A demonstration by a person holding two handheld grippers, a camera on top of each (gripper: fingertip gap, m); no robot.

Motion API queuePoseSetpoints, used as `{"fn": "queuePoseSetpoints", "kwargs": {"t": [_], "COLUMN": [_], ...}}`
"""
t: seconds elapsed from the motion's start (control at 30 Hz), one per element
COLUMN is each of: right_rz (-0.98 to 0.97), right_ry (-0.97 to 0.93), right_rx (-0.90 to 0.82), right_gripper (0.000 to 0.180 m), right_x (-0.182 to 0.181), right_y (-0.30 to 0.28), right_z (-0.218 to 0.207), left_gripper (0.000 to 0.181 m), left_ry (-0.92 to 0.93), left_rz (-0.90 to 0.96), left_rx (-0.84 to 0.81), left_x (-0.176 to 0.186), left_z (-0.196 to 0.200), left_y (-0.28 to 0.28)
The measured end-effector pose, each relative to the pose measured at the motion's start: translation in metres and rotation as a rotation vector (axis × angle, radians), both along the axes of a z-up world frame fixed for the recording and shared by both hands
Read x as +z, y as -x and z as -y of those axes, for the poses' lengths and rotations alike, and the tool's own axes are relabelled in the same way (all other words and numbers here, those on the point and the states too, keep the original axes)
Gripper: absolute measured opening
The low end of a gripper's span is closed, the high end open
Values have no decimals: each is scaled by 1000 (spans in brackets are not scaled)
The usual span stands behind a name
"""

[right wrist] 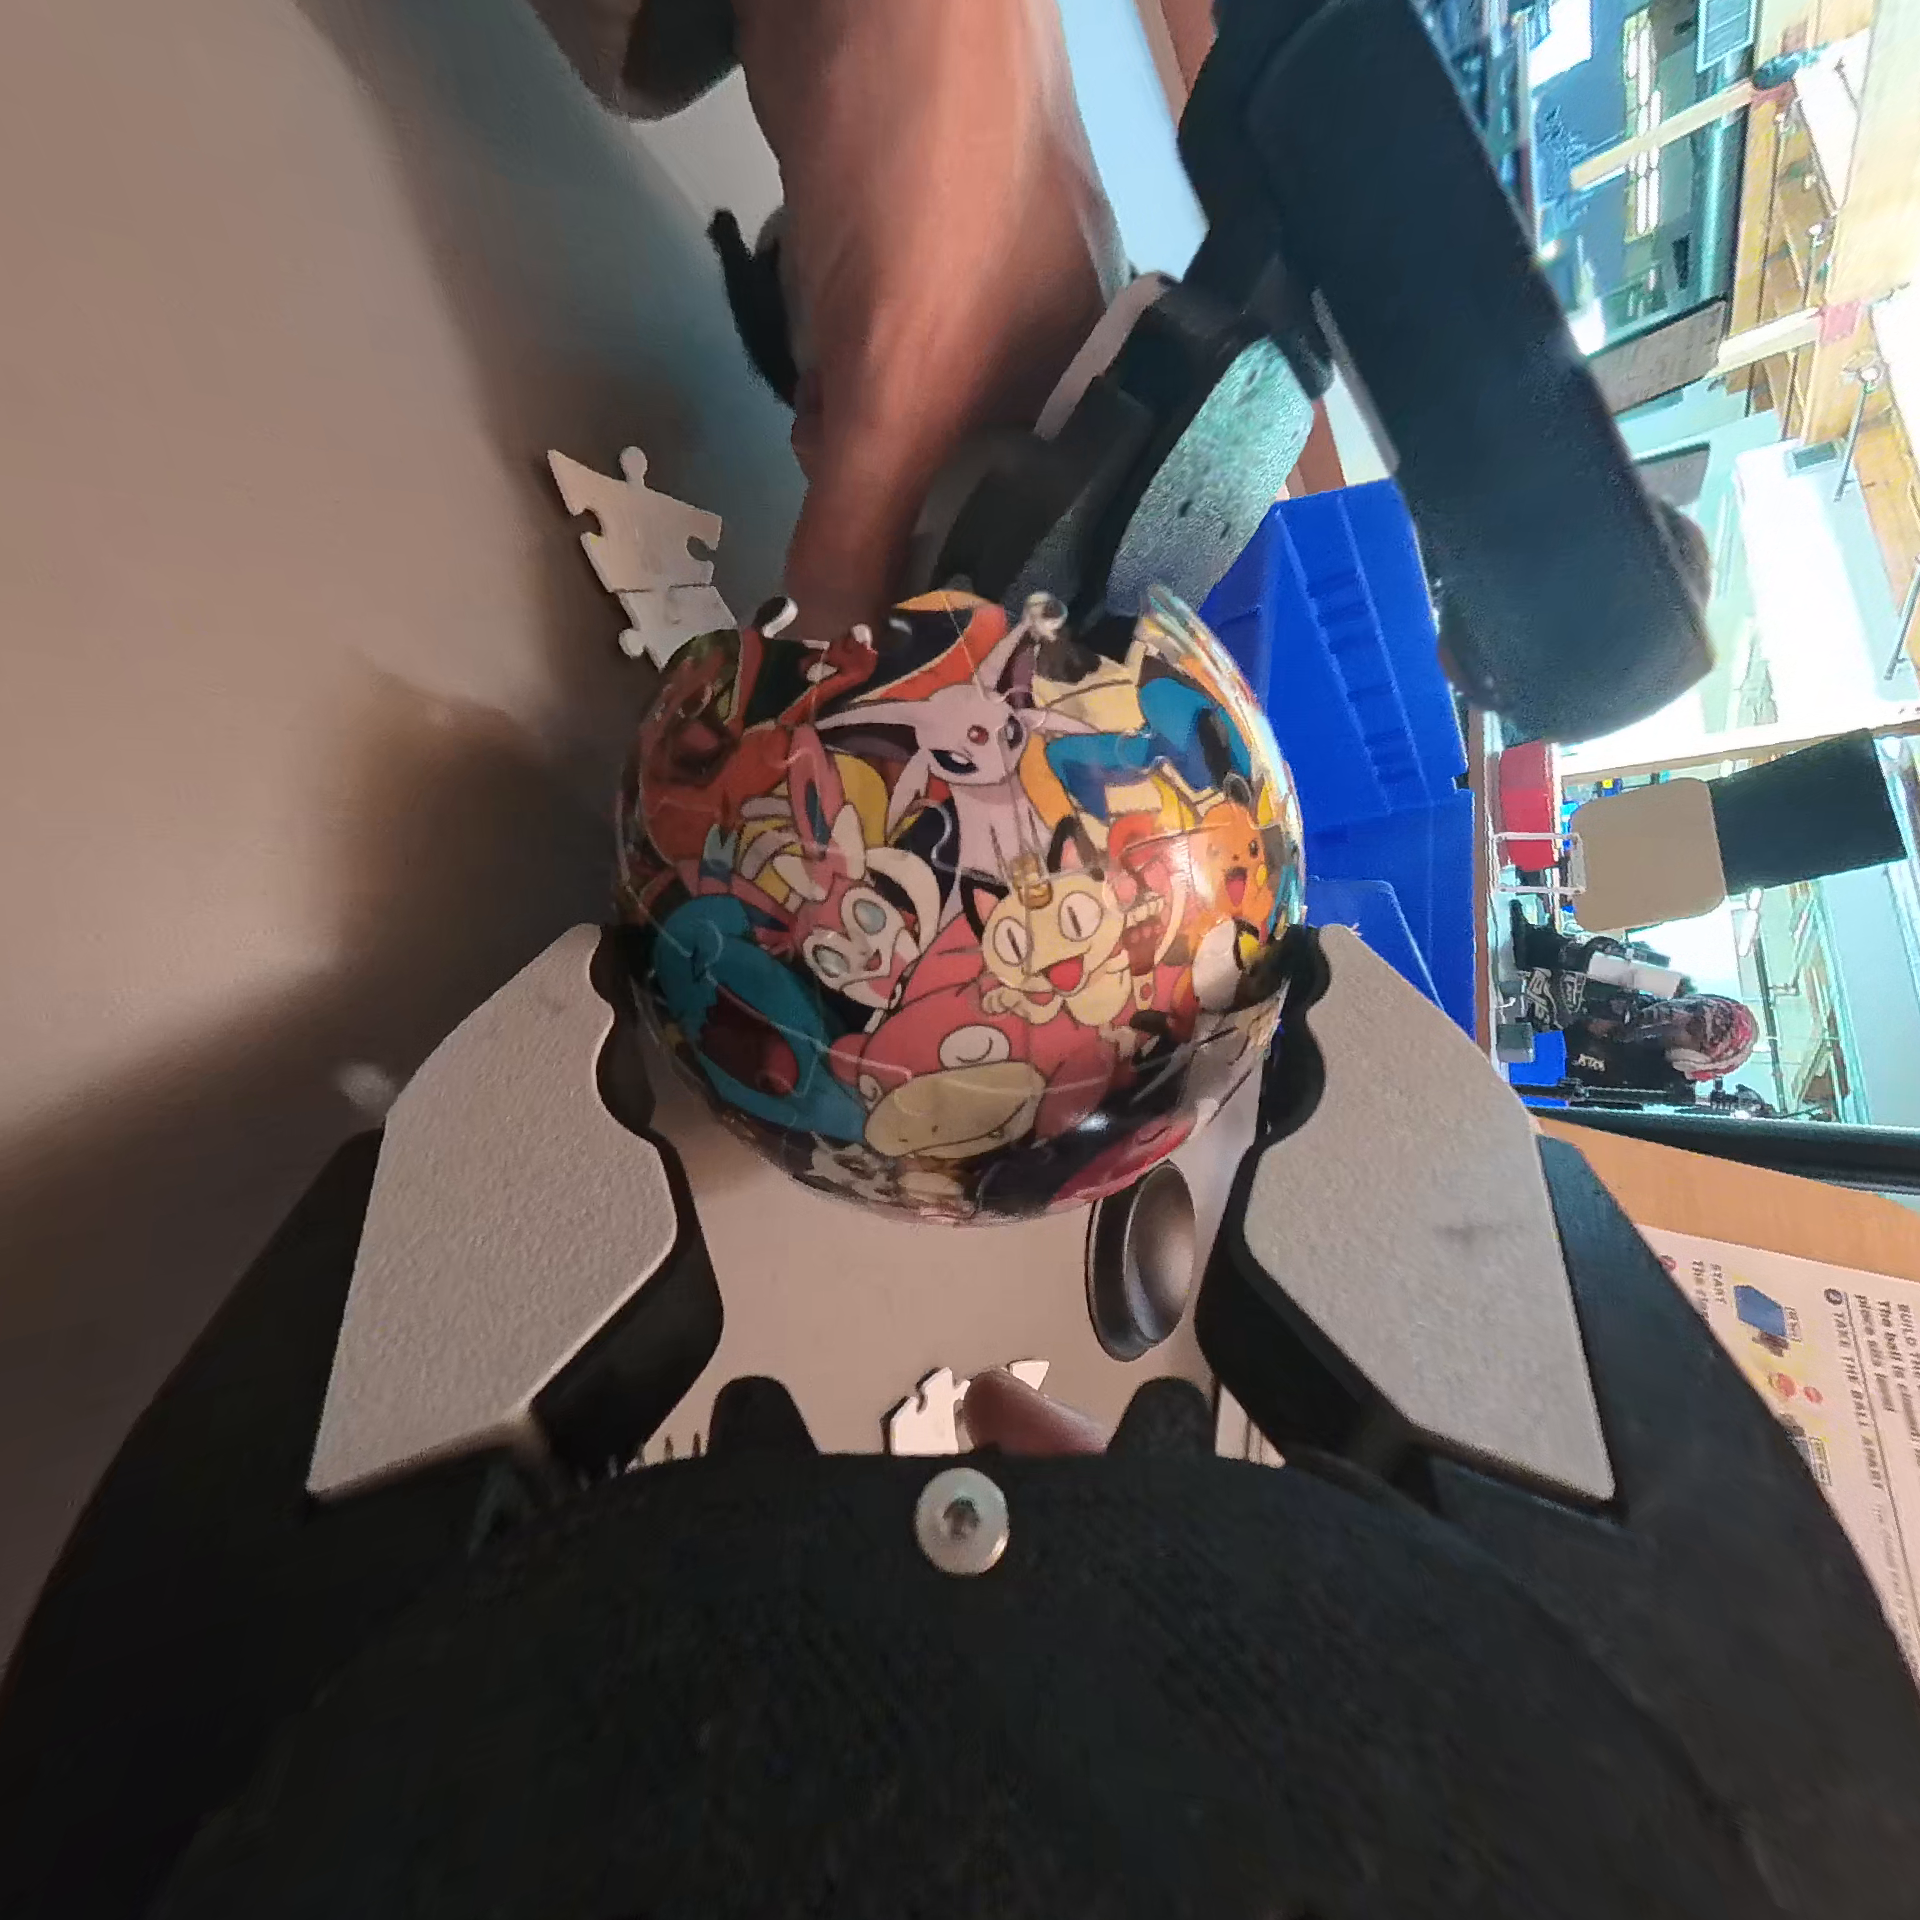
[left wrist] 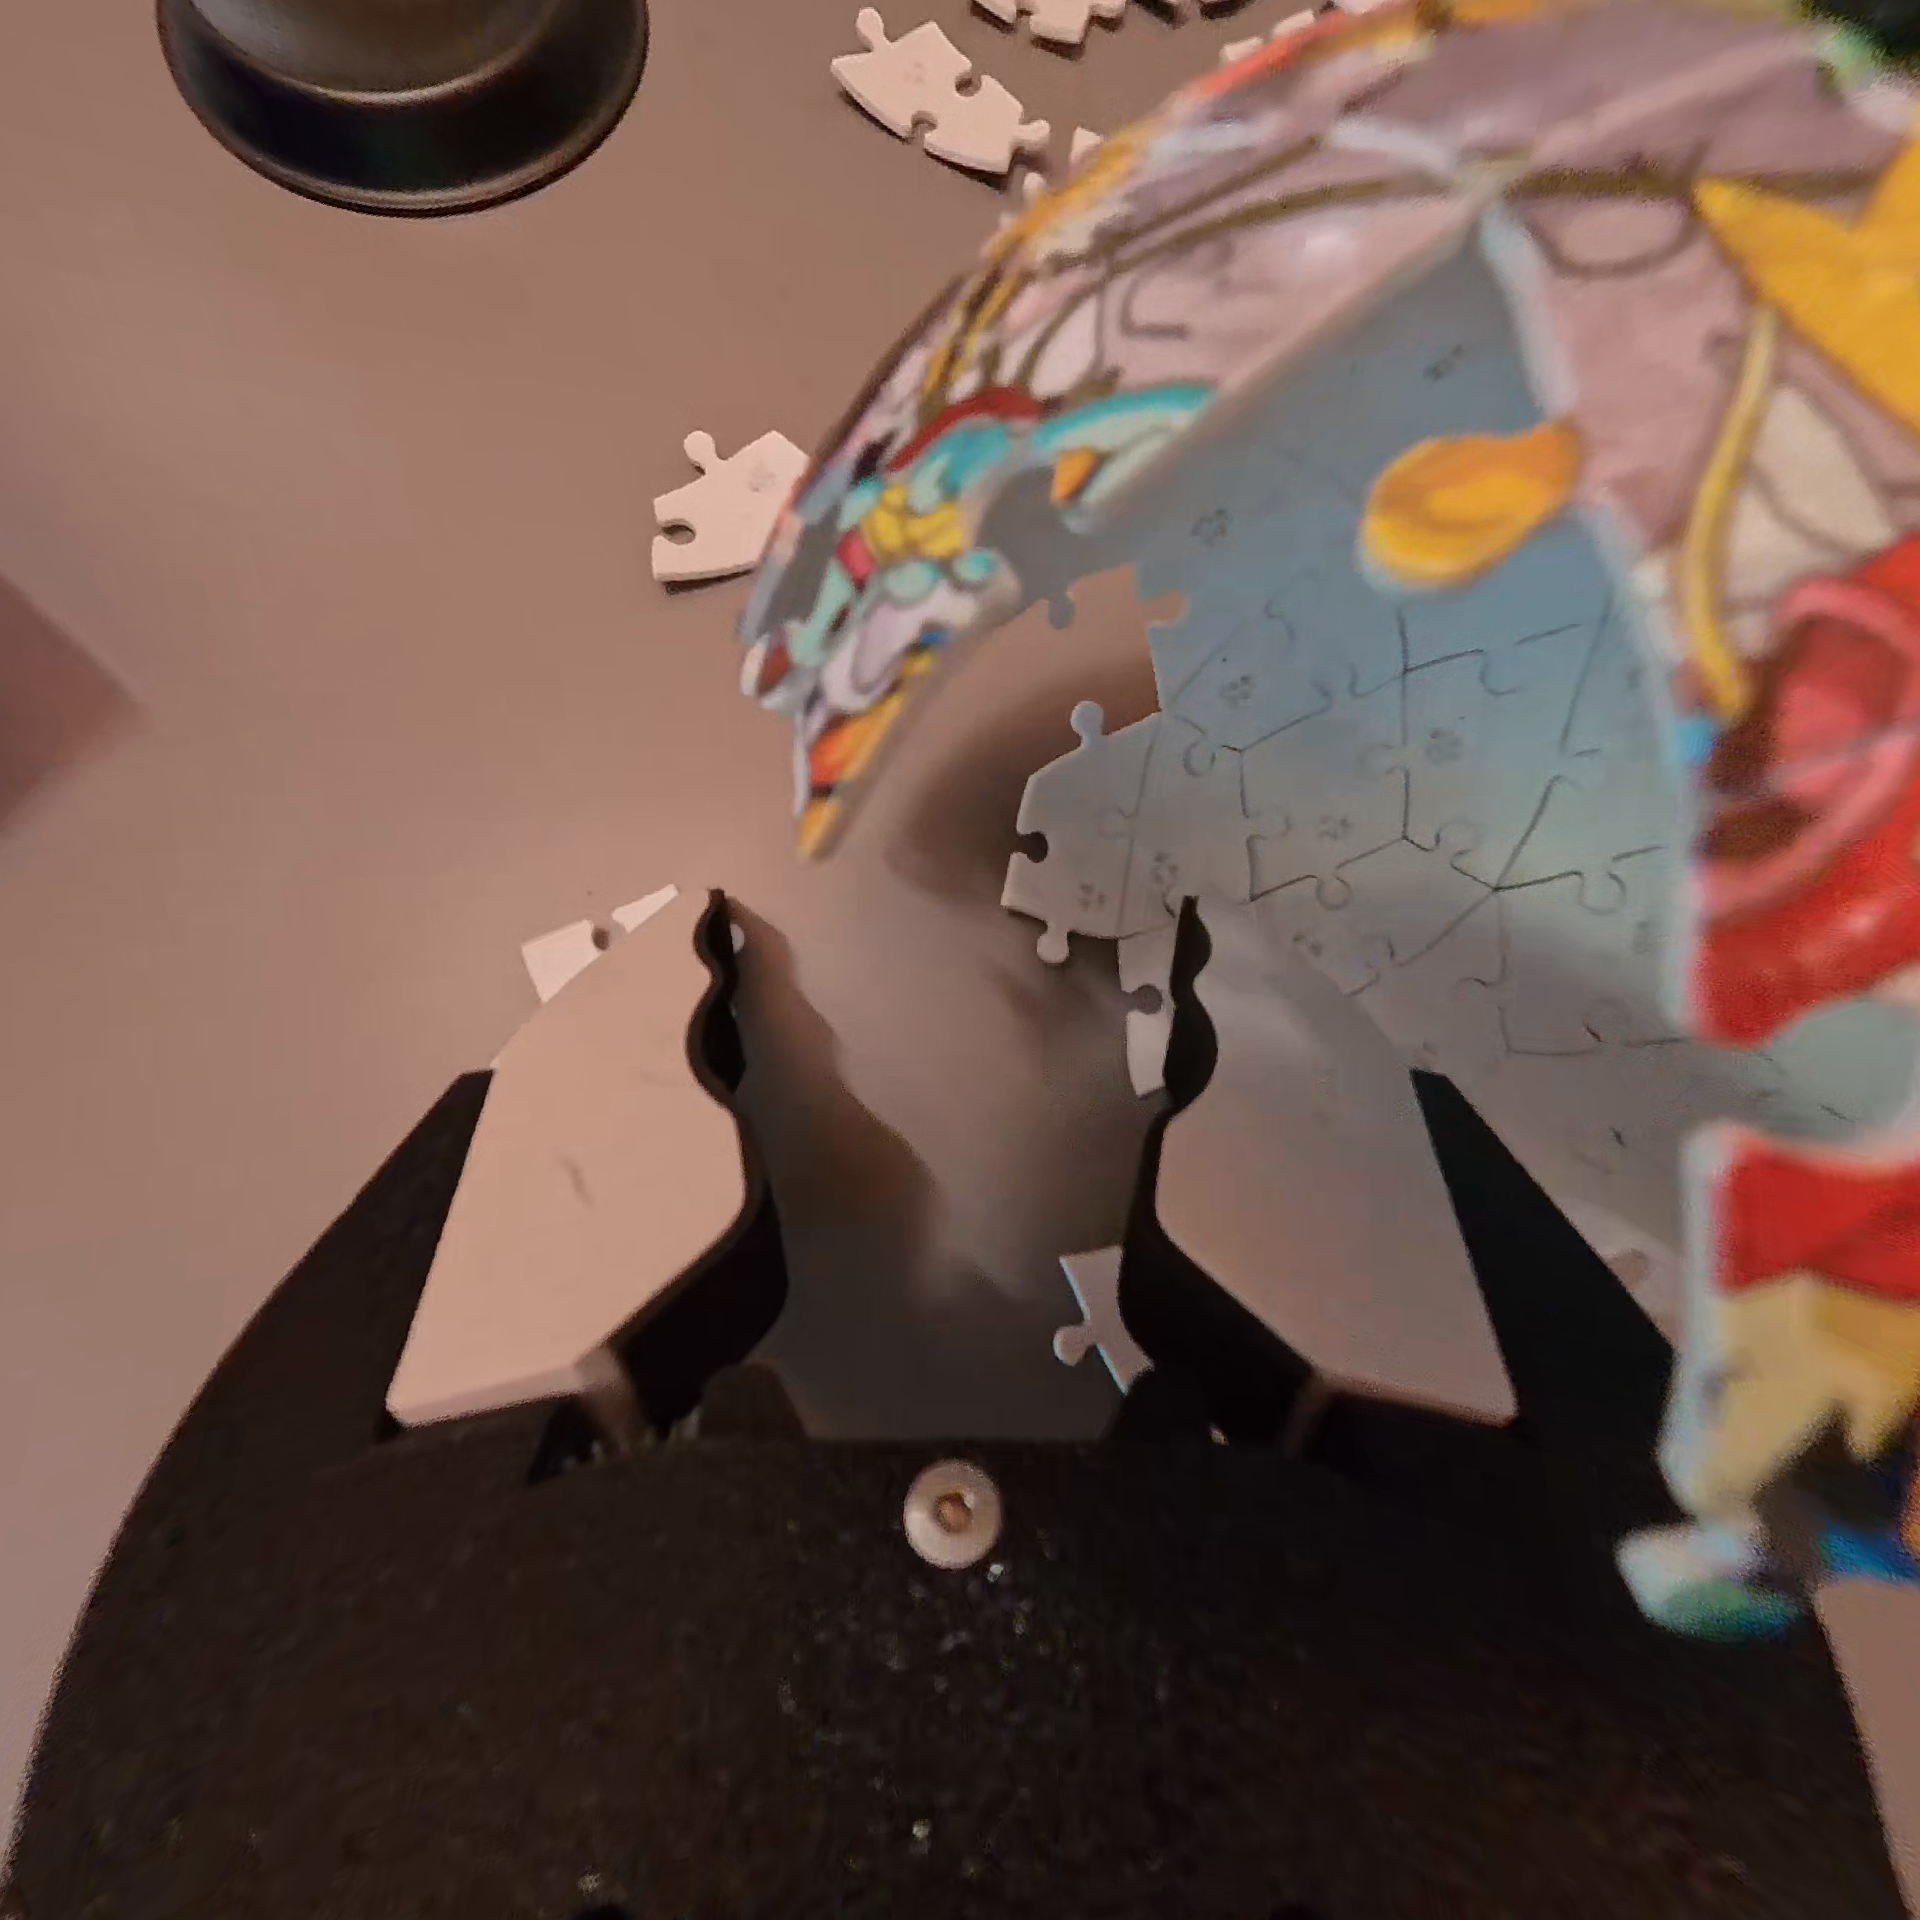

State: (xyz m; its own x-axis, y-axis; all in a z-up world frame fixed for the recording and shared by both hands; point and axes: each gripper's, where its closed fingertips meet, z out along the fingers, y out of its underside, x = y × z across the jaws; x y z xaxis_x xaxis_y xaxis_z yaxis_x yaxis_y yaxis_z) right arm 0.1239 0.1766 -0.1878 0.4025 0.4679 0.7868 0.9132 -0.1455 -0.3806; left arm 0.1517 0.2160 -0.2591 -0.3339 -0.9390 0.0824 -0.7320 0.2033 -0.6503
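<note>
We clamp the puzzle ball (right wrist: 961, 904) in our right hand-held gripper (right wrist: 961, 997), steadying it; left hand-held gripper (left wrist: 951, 935) gapes empty at the ball's broken edge, loose pieces (left wrist: 727, 509) at 11 o'clock.

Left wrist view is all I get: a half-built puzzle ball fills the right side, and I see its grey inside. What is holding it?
Observer: The right claw has the puzzle ball pinched between its two fingers, one on each side.
Operator: What does the outside of the ball look like from there?
Observer: That side is closed and shiny, and colourful cartoon creatures cover it.
Operator: Is there anything beyond the table?
Observer: Blue plastic bins show behind the ball.
</note>
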Motion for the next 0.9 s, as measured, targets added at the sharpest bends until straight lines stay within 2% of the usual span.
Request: {"fn": "queuePoseSetpoints", "kwargs": {"t": [0.03, 0.37, 0.53, 0.6, 0.63, 0.67, 0.7, 0.77, 0.9], "right_rz": [-4, -63, -64, -56, -57, -58, -60, -59, -57], "right_ry": [-1, -49, -74, -85, -88, -90, -91, -94, -100], "right_rx": [-2, -43, -47, -49, -49, -50, -52, -53, -61], "right_gripper": [117, 119, 121, 122, 122, 122, 122, 122, 122], "right_x": [0, 0, -2, -2, -2, -2, -2, -2, -2], "right_y": [-1, -7, -5, -5, -5, -5, -5, -6, -6], "right_z": [0, 3, 0, 0, 0, 0, 0, 0, 1], "left_gripper": [79, 78, 60, 59, 60, 69, 79, 79, 80], "left_ry": [-17, -146, -143, -128, -137, -142, -132, -48, 149], "left_rz": [5, 39, 1, 5, 21, 37, 40, 37, 128], "left_rx": [-1, -50, -91, -114, -118, -102, -66, -37, 39], "left_x": [-1, 2, 2, 2, 2, 2, 2, 1, 24], "left_z": [0, 1, 9, 12, 10, 7, 2, 1, -7], "left_y": [-2, -2, 2, 3, 1, -1, -3, -3, -10]}}
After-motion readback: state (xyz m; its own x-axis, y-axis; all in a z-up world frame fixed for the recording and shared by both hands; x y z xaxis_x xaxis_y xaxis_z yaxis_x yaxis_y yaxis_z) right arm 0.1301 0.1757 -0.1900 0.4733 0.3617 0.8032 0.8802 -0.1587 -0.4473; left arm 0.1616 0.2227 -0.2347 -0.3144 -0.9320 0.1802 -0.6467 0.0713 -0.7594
